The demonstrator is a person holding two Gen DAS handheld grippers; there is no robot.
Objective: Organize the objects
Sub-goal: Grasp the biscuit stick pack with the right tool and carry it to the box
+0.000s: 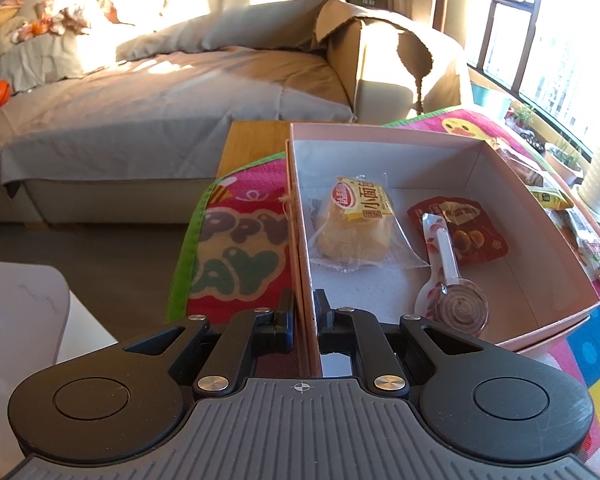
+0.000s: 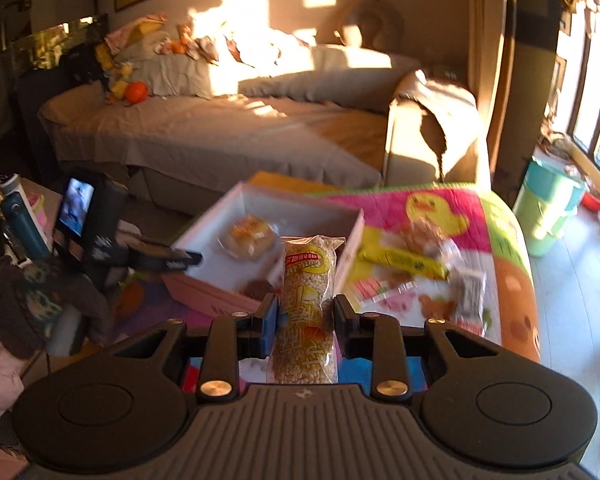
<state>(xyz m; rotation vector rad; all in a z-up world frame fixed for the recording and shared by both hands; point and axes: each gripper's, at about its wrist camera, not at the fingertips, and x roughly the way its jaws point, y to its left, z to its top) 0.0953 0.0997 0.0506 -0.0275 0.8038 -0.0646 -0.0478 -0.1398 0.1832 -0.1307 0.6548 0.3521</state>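
Observation:
A pink box [image 1: 540,216] with a white floor sits on a colourful mat. In it lie a wrapped bun [image 1: 354,224], a red snack packet [image 1: 472,232] and a lollipop [image 1: 462,310]. My left gripper [image 1: 304,312] is shut on the box's left wall, one finger on each side. My right gripper [image 2: 306,316] is shut on a clear puffed-grain roll [image 2: 306,300] and holds it upright, in front of the box [image 2: 204,284]. The left gripper [image 2: 160,258] also shows there at the box's near-left corner.
More snacks lie on the mat right of the box: a yellow packet [image 2: 404,260], pink wrapped sweets [image 2: 384,292] and a small dark packet [image 2: 470,292]. A grey sofa [image 2: 220,132] stands behind. A green bucket [image 2: 548,212] is on the floor at right.

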